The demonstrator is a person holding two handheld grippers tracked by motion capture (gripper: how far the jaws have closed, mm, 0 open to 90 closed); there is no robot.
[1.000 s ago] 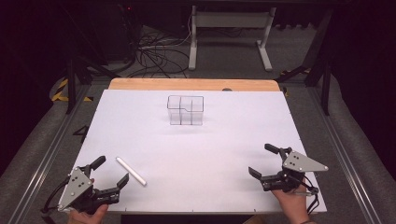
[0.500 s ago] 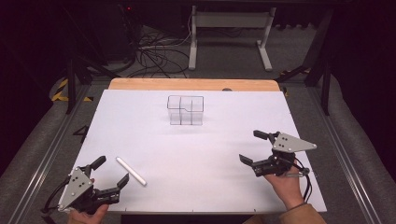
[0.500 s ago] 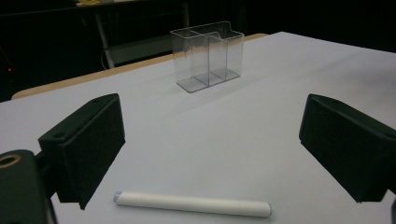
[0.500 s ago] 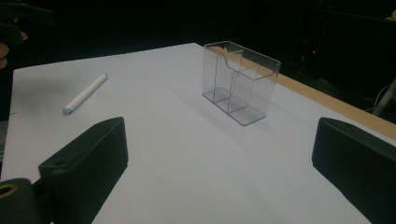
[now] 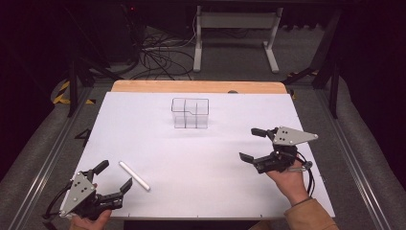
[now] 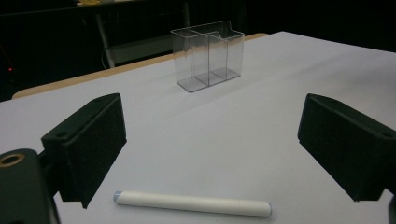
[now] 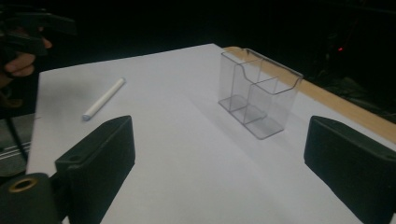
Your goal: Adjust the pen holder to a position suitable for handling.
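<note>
The right tool (image 5: 254,144) is advancing, wide open and empty, toward the clear divided holder (image 5: 190,113); the left tool (image 5: 114,177) is idling open beside the white marker (image 5: 134,175), probably awaiting pickup.

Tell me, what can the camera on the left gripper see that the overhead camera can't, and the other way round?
The left gripper view alone gives a low, close look at the white pen, lying ahead between its open jaws. The high view alone takes in both grippers, left and right, the hands holding them, and the floor cables behind the table. Both show the pen, the clear divided holder standing empty, and the white tabletop.
</note>
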